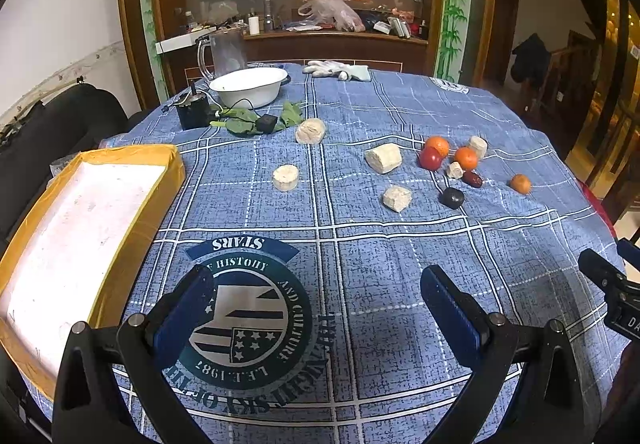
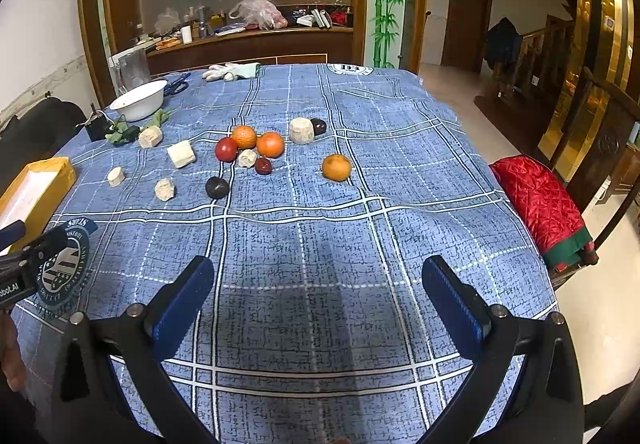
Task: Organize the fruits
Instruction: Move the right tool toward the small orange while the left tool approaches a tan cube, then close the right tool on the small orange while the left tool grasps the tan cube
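Note:
Fruits lie in a loose cluster mid-table: two oranges (image 2: 244,136) (image 2: 270,144), a red tomato-like fruit (image 2: 226,149), a dark red date (image 2: 263,166), a black plum (image 2: 216,187), and a lone orange (image 2: 336,167) to the right. Several pale cut chunks (image 2: 181,153) are scattered among them. In the left wrist view the same cluster (image 1: 432,158) sits far right. A yellow-rimmed box (image 1: 80,228) with a white inside lies at the left. My left gripper (image 1: 316,284) and right gripper (image 2: 318,276) both stand open over bare cloth, well short of the fruit.
A white bowl (image 1: 250,86), a glass jug (image 1: 228,52), green leaves (image 1: 240,120), small black devices (image 1: 194,112) and white gloves (image 1: 336,69) sit at the far side. A red quilted cushion (image 2: 540,204) lies on a chair at the right. A black chair (image 1: 60,124) stands at left.

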The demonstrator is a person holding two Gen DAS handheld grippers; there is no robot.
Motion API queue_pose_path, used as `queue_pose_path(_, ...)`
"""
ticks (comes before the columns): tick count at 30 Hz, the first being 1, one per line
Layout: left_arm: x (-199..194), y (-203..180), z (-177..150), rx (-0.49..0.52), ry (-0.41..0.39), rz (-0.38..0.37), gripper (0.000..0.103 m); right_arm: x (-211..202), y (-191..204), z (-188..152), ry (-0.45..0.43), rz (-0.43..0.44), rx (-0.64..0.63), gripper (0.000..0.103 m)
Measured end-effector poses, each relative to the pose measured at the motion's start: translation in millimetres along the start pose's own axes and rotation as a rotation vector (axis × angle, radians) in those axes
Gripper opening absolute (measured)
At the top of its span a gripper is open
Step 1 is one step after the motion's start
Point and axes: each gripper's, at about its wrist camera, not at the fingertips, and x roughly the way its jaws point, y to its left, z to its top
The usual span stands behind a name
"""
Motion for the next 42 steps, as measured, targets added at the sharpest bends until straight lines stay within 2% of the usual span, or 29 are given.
queue_pose_path(21, 6, 10, -2, -0.015, 0.022, 0.027, 0.102, 3, 1, 5, -0.012, 0.025, 0.005, 0.103)
queue_pose_path(31, 25, -3, 3, 0.012, 0.048, 0.012, 0.102, 28, -18, 19, 0.003, 0.064, 0.015, 0.103)
queue_pose_path(35, 33, -11, 7, 0.029, 0.057, -0.004, 0.102, 55, -28, 35, 0.029, 0.081, 0.01, 0.094)
queue_pose_path(38, 40, -14, 12, 0.035, 0.063, -0.007, 0.102, 83, -32, 48, 0.077, 0.077, 0.012, 0.074)
queue_pose_path(41, 48, -18, 19, 0.038, 0.069, -0.021, 0.099, 106, -32, 63, 0.098, 0.092, 0.023, 0.068)
queue_pose_path(42, 50, -21, 22, 0.042, 0.069, -0.027, 0.099, 112, -31, 66, 0.104, 0.094, 0.021, 0.064)
